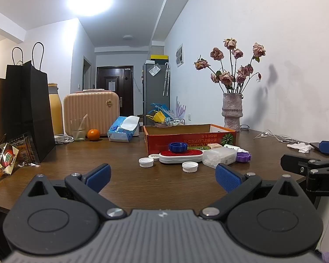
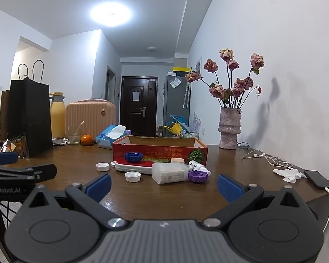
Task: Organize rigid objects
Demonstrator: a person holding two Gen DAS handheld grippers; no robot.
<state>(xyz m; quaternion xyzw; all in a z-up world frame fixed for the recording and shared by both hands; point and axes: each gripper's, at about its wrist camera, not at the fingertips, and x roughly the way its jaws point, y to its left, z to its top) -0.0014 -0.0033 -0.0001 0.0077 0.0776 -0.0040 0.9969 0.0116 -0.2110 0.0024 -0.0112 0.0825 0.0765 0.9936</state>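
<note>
At counter's near edge: left tongs [image 1: 162, 174] and right tongs [image 2: 163, 185] both spread wide, empty, presumably staged for a first pick. Mid-counter, left to right: white caps [image 1: 146, 162], blue cap [image 1: 177, 147] atop red-topped case [image 1: 181, 155], plastic box [image 1: 219, 157], purple cap [image 1: 243, 156], all clustered before the red carton [image 1: 190, 139], the likely bin.

On the brown wooden tabletop [image 1: 125, 184], my red cardboard box [image 1: 189, 139] sits toward the far edge. Before it lies the white oval tray [image 1: 181, 156], a blue ridged cap [image 1: 177, 147] on it, and two white caps [image 1: 146, 162] nearer me.
</note>
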